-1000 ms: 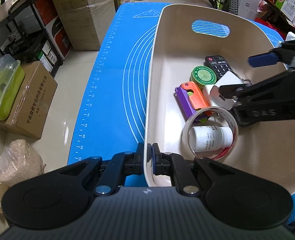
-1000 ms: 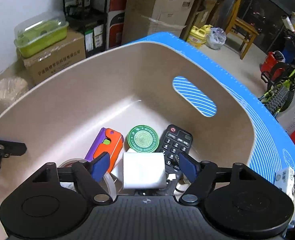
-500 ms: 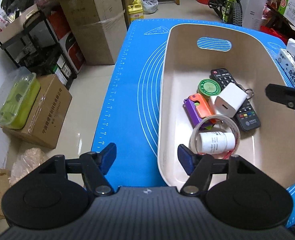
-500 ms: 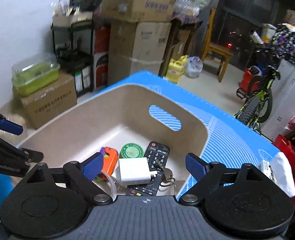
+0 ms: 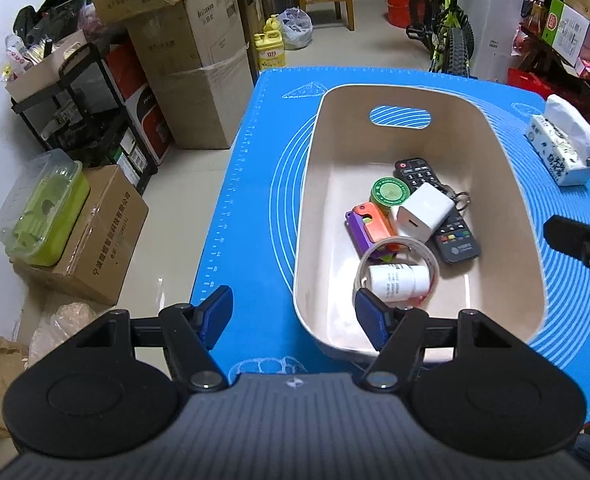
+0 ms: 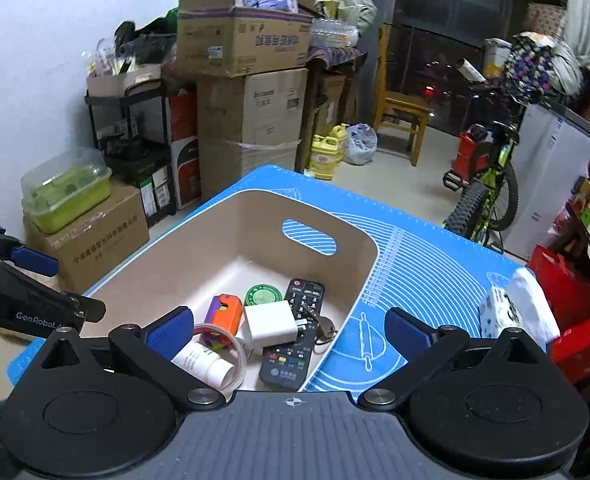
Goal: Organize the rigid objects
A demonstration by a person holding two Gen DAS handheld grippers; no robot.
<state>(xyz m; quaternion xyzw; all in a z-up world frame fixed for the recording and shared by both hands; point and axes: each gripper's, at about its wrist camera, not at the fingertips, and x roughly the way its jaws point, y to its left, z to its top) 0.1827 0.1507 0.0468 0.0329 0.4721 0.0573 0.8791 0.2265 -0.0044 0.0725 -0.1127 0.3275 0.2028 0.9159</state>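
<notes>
While both grippers hang over the blue silicone mat (image 5: 251, 184), the left gripper (image 5: 293, 314) stands part open, empty, at the beige plastic tub's (image 5: 507, 184) near-left rim. Inside the tub: purple-orange folding toy (image 5: 369, 226), white charger cube (image 5: 423, 210), black remote (image 5: 453, 236). The right gripper (image 6: 289, 334), jaws just opened wide, holds nothing at the tub's near-right edge.

This is a lived-in home room used for storage. Stacked cardboard boxes (image 6: 251, 76) and a black metal rack (image 5: 83, 108) line the white wall beyond the worktop's left edge. A wooden chair (image 6: 401, 120) stands by a dark window past its far edge, with a yellow jug (image 5: 270, 50) on the tiled floor and a bicycle (image 6: 487, 192) parked near its far right corner.
</notes>
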